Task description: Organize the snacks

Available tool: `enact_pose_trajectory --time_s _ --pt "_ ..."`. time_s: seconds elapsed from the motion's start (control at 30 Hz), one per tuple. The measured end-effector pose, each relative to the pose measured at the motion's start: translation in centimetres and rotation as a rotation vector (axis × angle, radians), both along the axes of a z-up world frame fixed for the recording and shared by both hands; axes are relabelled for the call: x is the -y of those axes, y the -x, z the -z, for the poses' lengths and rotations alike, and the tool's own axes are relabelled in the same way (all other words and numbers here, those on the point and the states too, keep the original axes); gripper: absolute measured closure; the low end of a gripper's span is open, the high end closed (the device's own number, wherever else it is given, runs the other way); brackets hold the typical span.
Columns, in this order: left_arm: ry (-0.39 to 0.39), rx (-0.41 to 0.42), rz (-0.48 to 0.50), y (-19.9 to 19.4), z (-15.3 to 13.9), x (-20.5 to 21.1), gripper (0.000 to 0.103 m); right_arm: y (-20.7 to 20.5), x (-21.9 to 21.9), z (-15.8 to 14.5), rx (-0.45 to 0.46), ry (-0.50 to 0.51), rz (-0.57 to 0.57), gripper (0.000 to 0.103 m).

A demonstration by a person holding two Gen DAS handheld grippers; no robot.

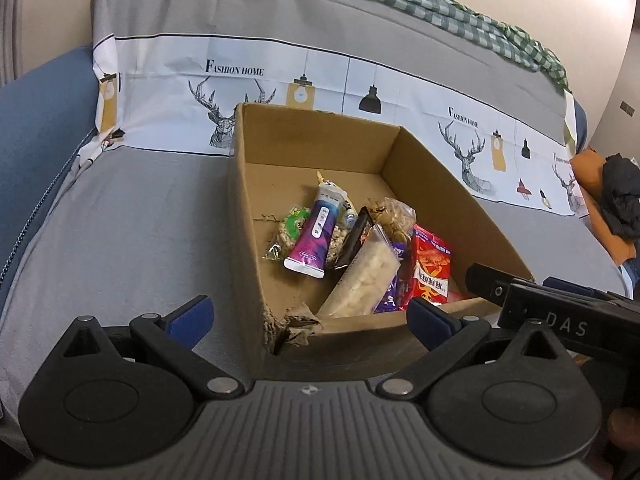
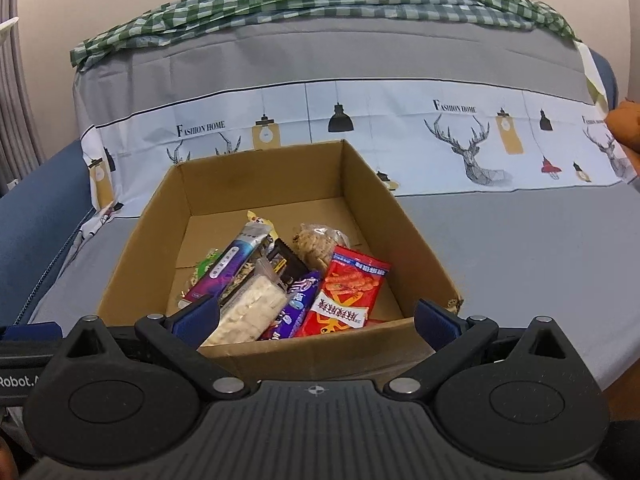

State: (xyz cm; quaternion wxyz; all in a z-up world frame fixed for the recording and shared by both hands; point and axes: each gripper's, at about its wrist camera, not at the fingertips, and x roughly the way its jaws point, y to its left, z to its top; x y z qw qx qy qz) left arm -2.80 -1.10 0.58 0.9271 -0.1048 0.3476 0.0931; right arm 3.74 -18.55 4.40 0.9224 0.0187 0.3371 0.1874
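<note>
Both hand-held grippers stand with their blue pads wide apart and nothing between them: the left hand-held gripper (image 1: 310, 316) sits over the near left corner of the cardboard box (image 1: 248, 216), the right hand-held gripper (image 2: 316, 318) at its near wall. Only the left wrist view shows the torn, crumpled corner (image 1: 294, 322) of that box and a heap of orange and black cloth (image 1: 616, 204) at the far right; only the right wrist view shows the whole green checked cloth (image 2: 320, 4) along the top of the sofa back. Snacks lie inside the box toward its near side: a purple and blue pouch (image 1: 314, 236), a clear pack of white pieces (image 1: 366, 280), a red packet (image 1: 432, 270). The box rests on a grey sofa cover (image 1: 132, 216) with a white deer-and-lamp band (image 1: 320, 76).
</note>
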Motion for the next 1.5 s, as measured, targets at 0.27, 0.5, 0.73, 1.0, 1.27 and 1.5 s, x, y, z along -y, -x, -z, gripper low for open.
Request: enact_pose_trajectory --time_s 0.27,0.5,0.73,1.0,1.27,1.5 --pt "-0.002 -0.014 0.007 0.0 0.53 0.12 0.0 -0.18 0.34 0.26 -0.011 -0.002 0.012 0.001" --pt "0.002 -0.019 0.008 -0.1 0.65 0.02 0.0 -0.21 0.02 0.29 -0.013 0.011 0.011 0.001" --pt "0.001 -0.018 0.011 -0.08 0.57 0.11 0.0 -0.26 0.04 0.43 -0.012 0.015 0.014 0.001" --pt "-0.004 -0.016 0.012 -0.04 0.59 0.16 0.0 -0.2 0.08 0.52 -0.008 0.014 0.015 0.001" --pt "-0.002 -0.016 0.012 -0.05 0.6 0.18 0.0 -0.21 0.1 0.53 -0.008 0.016 0.015 0.001" --pt "-0.002 -0.017 0.012 -0.09 0.66 0.19 0.0 -0.28 0.14 0.57 -0.008 0.015 0.015 0.001"
